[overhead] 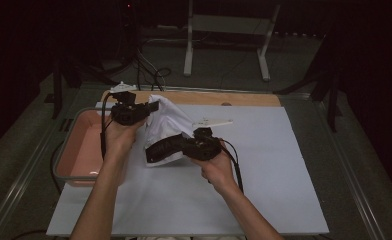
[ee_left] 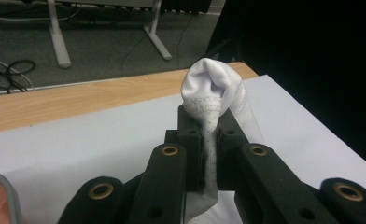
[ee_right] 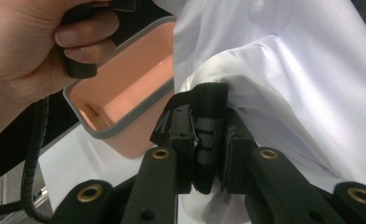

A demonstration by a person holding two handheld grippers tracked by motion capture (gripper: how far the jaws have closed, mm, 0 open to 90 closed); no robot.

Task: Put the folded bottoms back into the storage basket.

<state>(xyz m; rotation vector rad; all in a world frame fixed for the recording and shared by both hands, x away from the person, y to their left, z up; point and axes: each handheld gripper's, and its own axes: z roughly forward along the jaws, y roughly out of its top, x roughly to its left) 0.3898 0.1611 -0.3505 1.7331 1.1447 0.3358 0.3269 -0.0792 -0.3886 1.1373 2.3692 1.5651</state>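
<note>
A white garment (overhead: 168, 122) with a black band (overhead: 160, 150) hangs above the white mat, stretched between both grippers. My left gripper (overhead: 150, 107) is shut on a bunched fold of the white cloth (ee_left: 211, 84); the cloth bulges out past the tips of the left gripper (ee_left: 207, 119) and runs down between its jaws. My right gripper (overhead: 178, 145) is lower and nearer the person, shut on the black band (ee_right: 204, 95). That band loops over the tips of the right gripper (ee_right: 208, 116), with the white fabric (ee_right: 288, 70) draping to the right behind it.
A pink bin with a grey rim (overhead: 81, 145) sits at the left edge of the mat, just under the left hand (ee_right: 22, 51). The white mat (overhead: 269, 165) covers a wooden table (overhead: 219, 98). A metal stand (overhead: 226, 25) and cables lie on the floor beyond.
</note>
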